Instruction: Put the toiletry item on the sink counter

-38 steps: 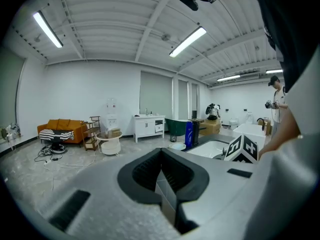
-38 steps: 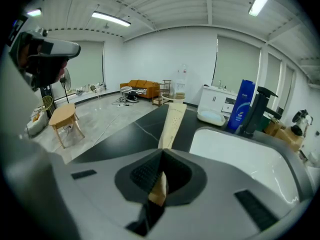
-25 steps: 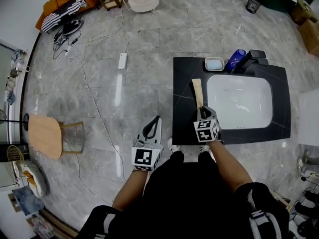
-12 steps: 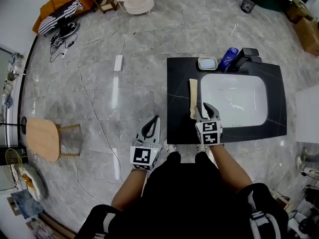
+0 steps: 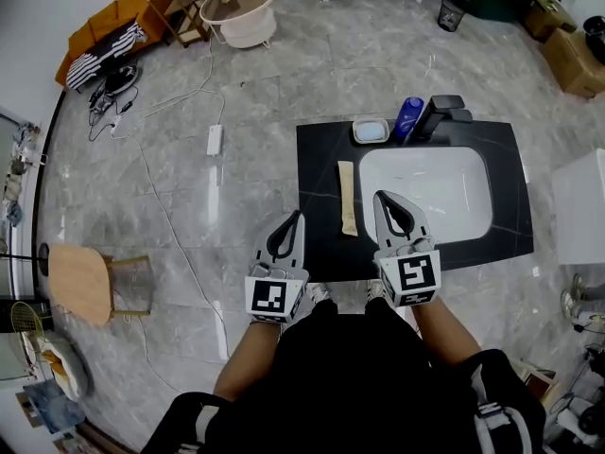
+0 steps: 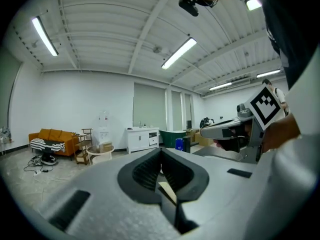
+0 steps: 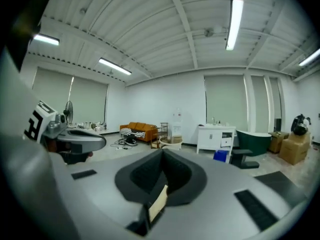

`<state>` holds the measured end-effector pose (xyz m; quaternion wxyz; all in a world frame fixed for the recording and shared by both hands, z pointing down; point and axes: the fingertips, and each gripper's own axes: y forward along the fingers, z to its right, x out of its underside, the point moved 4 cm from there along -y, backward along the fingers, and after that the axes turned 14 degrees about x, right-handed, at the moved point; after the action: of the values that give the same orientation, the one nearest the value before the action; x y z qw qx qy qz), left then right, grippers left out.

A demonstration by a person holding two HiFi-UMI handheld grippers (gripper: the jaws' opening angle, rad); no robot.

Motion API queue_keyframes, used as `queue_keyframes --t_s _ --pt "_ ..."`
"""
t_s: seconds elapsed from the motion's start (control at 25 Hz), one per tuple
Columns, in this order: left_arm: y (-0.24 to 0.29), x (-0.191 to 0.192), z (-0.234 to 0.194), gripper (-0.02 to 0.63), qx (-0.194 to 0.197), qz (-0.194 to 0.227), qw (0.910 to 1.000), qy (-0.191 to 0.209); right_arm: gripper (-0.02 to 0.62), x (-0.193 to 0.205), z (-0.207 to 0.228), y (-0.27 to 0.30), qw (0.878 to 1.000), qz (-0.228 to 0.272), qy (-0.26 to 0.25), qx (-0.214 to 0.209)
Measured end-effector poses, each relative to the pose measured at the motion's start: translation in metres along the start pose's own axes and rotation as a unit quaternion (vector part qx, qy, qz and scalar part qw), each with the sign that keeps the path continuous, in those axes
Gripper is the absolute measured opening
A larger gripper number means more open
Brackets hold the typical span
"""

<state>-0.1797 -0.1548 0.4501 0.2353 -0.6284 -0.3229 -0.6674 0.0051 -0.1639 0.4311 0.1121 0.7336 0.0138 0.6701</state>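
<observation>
The toiletry item [image 5: 347, 198] lay on the sink counter [image 5: 315, 159], left of the basin [image 5: 425, 189]; a dish [image 5: 371, 130] and bottle [image 5: 409, 116] stood behind the basin, left of the tap [image 5: 440, 113]

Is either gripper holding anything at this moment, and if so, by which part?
Nothing is held. The left gripper and right gripper are both shut and empty; the tan toiletry item lies free on the counter beside the sink.
</observation>
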Motion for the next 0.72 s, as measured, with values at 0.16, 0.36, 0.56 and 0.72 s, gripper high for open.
queue_keyframes --t_s 0.16,0.36,0.56,0.72 --pt "0.008 -0.024 0.006 0.011 0.007 0.021 0.9997 0.012 0.003 -0.031 0.003 -0.012 0.999 0.037 -0.02 -0.005" --pt "0.015 -0.027 0.013 0.011 0.013 0.017 0.9997 0.008 0.003 -0.042 0.007 -0.022 0.998 0.065 -0.01 -0.006" --pt "0.025 -0.023 0.026 0.011 0.029 0.011 0.9995 0.003 0.005 -0.041 0.013 -0.025 0.997 0.071 -0.003 -0.006" --pt "0.03 -0.025 0.029 0.011 0.034 0.008 0.9994 0.003 0.005 -0.046 0.015 -0.026 0.997 0.081 0.001 -0.006"
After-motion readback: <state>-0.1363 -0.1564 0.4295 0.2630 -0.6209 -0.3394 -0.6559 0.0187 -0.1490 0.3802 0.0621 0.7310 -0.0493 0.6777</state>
